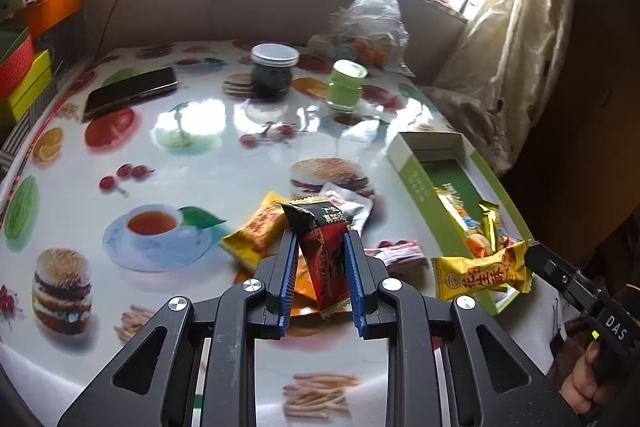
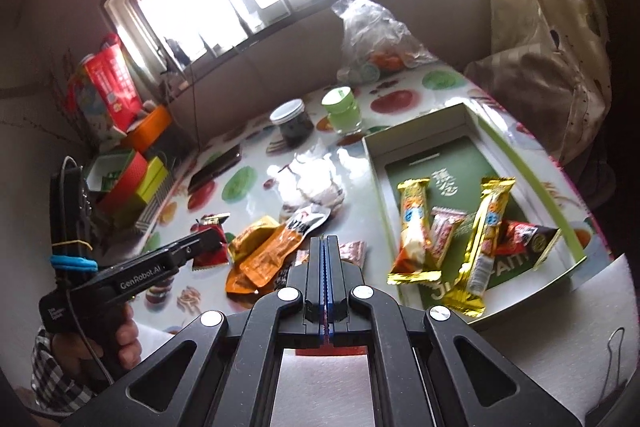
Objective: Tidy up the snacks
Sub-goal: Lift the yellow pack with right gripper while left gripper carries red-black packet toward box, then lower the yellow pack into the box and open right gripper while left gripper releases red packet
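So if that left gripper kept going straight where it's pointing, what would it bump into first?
Probably the white packet lying just past the dark red packet that the left gripper holds, otherwise the table; depth is unclear.

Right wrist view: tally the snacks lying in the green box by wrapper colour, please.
Long gold foil bars: 2
Small pink-red wrapper: 1
Dark red-and-black packet: 1
Total: 4, all inside the green-rimmed cardboard box.
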